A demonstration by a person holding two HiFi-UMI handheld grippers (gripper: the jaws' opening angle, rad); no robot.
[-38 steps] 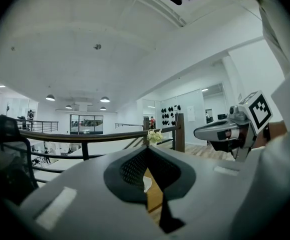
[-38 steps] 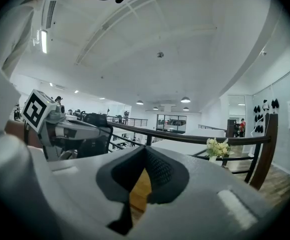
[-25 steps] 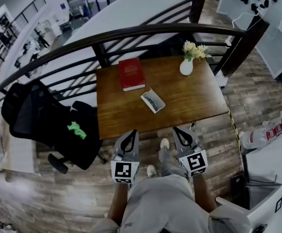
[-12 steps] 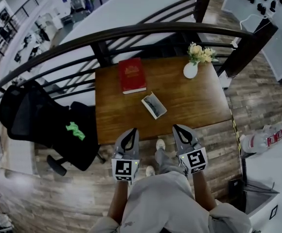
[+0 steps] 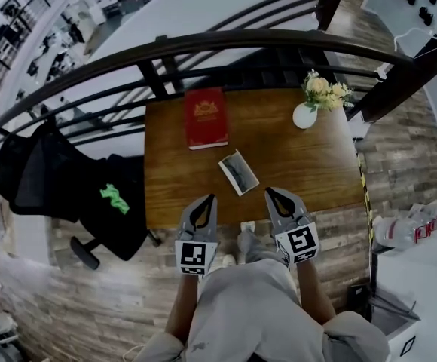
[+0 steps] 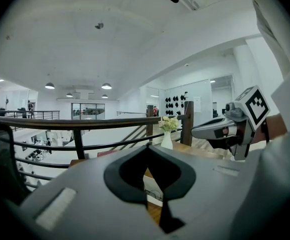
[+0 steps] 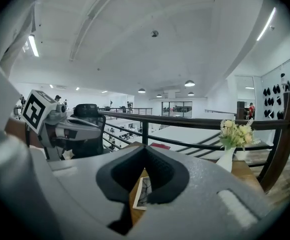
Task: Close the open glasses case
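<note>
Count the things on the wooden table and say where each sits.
3. The red book lies at the far edge, left of centre; the open glasses case lies near the middle; the white vase of flowers stands at the far right corner. None seems hidden.

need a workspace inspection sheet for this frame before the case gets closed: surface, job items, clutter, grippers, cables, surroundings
Surface: brown wooden table, carrying three things.
Job's things: open glasses case, pale-rimmed, lying flat near the table's front edge, not touched by either gripper.
Clutter: red hardcover book flat at the back; white vase of yellow flowers upright at the back right corner.
Grippers: left gripper and right gripper both shut and empty, held over the table's near edge, clear of the case.
Cables: nothing seen.
Surroundings: black metal railing behind the table; black office chair to its left with a green thing on it; wood-plank floor.
</note>
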